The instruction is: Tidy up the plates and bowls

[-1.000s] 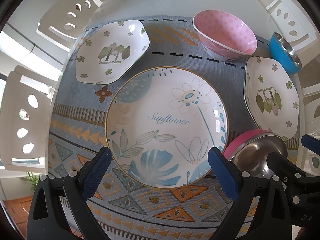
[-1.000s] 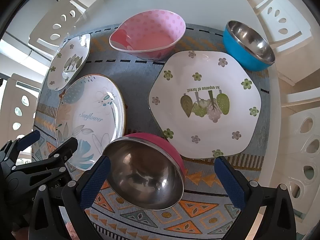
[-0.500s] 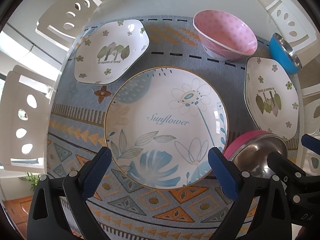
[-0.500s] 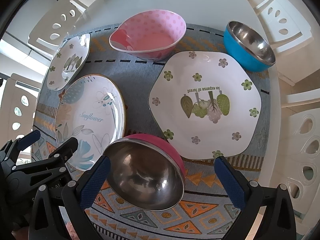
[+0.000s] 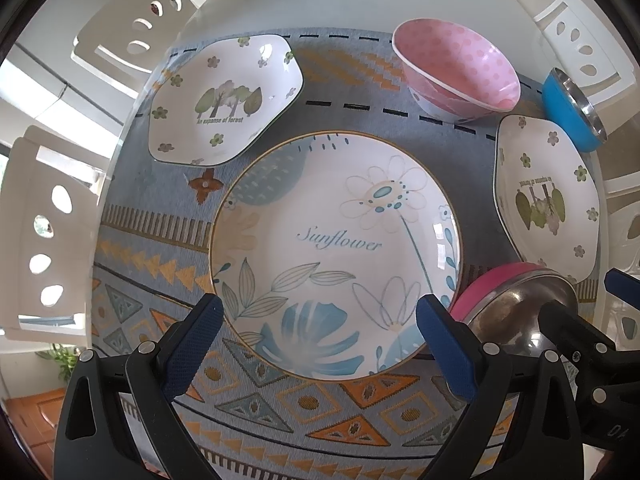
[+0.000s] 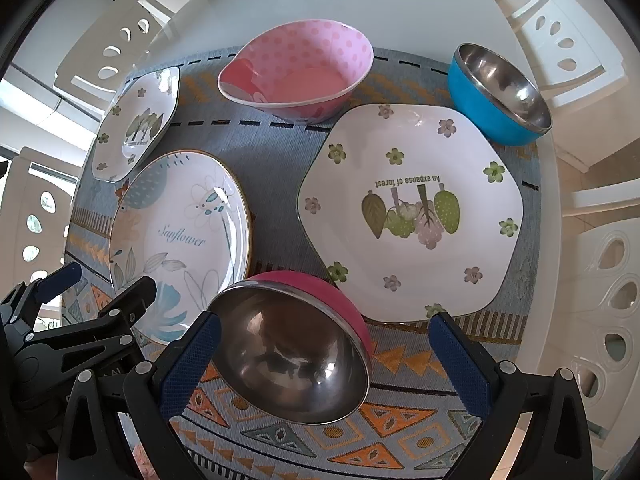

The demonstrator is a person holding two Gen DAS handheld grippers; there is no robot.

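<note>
Round plate (image 5: 336, 256) lettered "Sunflower", hexagonal plates (image 6: 408, 212) reading "An expanse of forest", both hand-held grippers spread wide, empty

blue steel bowl (image 5: 568, 112) half cut off in left view, pink steel bowl (image 5: 516, 300) partly behind right hand-held gripper (image 5: 580, 308)

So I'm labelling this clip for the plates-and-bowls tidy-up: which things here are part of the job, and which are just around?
Part of the job:
Sunflower plate
small forest plate
large forest plate
polka-dot bowl
blue bowl
pink steel bowl

Just around:
patterned cloth
white chairs
table
</note>
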